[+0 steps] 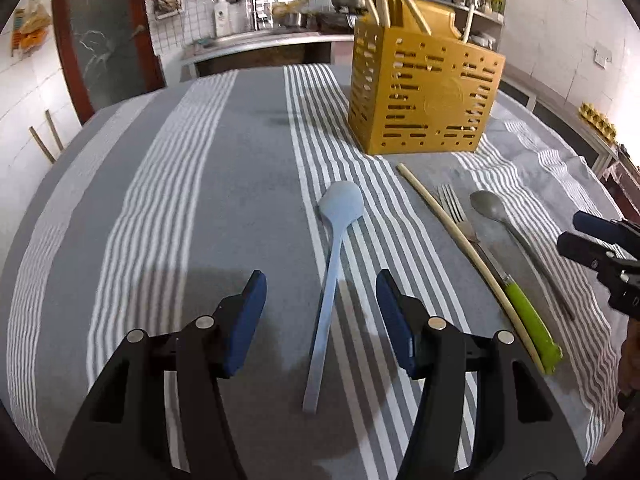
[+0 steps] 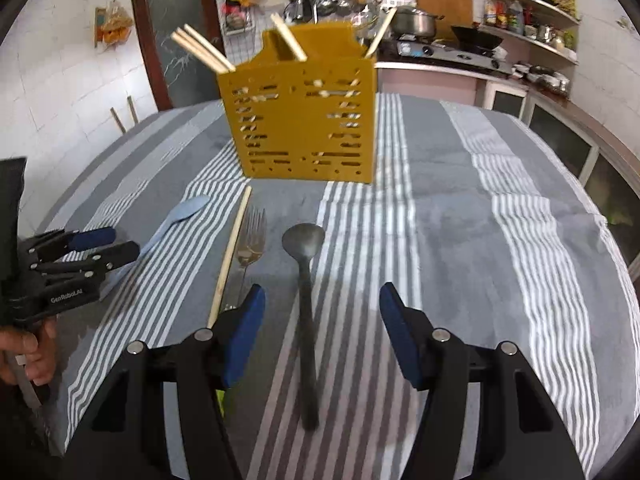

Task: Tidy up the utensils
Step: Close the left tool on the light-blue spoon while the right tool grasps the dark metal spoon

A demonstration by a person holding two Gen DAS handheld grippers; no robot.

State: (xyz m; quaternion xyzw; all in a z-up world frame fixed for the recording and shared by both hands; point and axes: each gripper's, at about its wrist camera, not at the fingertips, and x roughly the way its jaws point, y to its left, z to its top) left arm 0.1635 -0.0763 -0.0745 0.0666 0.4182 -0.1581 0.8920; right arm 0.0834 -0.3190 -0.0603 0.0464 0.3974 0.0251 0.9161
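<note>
My left tool (image 1: 320,312) and right tool (image 2: 322,322), both spread, each straddle a spoon lying lengthwise toward the holder (image 1: 424,92): blue spoon (image 1: 332,264) left, grey spoon (image 2: 305,280) right.

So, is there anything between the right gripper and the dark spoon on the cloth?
Nothing visible. The right gripper is open, and the dark spoon lies in line with the gap between its fingers on bare striped cloth. The fork lies apart, to the left.
</note>
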